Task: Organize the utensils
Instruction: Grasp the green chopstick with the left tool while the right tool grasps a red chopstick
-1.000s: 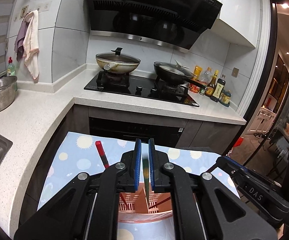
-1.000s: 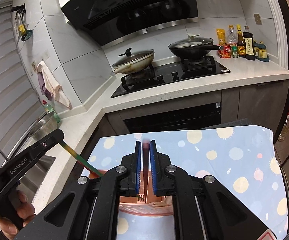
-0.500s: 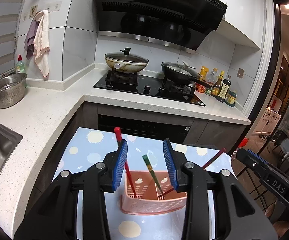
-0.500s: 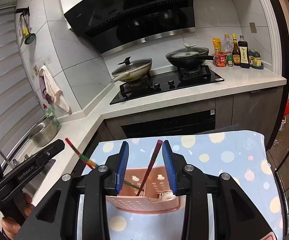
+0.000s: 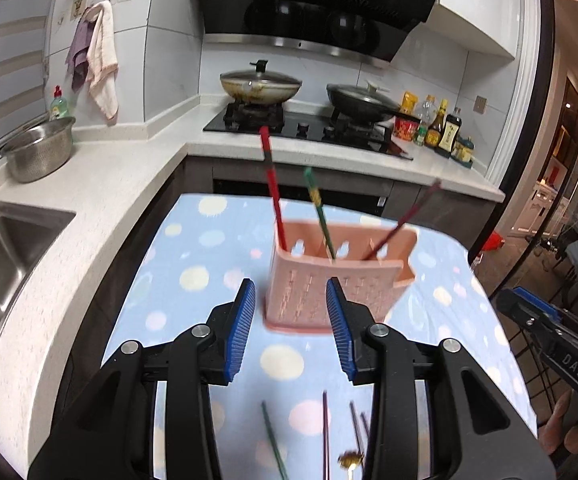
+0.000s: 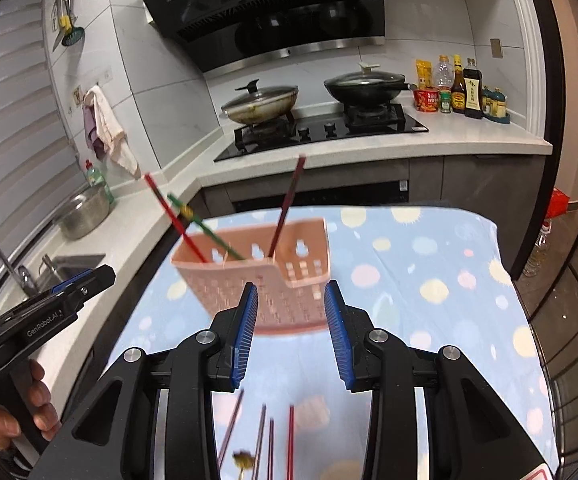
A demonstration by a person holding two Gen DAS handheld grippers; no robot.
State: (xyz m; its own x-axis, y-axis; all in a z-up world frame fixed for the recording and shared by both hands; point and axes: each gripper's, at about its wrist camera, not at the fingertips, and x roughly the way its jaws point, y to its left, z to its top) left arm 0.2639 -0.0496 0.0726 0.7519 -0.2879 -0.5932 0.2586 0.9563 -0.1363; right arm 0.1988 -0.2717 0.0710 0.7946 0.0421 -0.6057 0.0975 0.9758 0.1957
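With both tools spread and empty, left tool [image 5: 291,322] and right tool [image 6: 291,322], I judged the next chopsticks [image 6: 263,436] lying nearer me than the pink utensil caddy [image 5: 329,280] needed one clean pinch each.

Left gripper [image 5: 291,322]: its jaws, pinched on a green chopstick [image 5: 319,212] a second ago, now stand apart and empty; no opening in the last half second.
Right gripper [image 6: 291,322]: likewise parted and empty, off the dark red chopstick [image 6: 287,208].
Green chopstick: now leans free in the pink holder [image 5: 337,276].
Dark red chopstick: now leans free in the holder too.
Both grippers: pulled back from the holder, which shows whole ahead of the fingers.
Loose chopsticks [image 5: 325,432]: newly in view on the cloth [image 5: 193,260] under the grippers.
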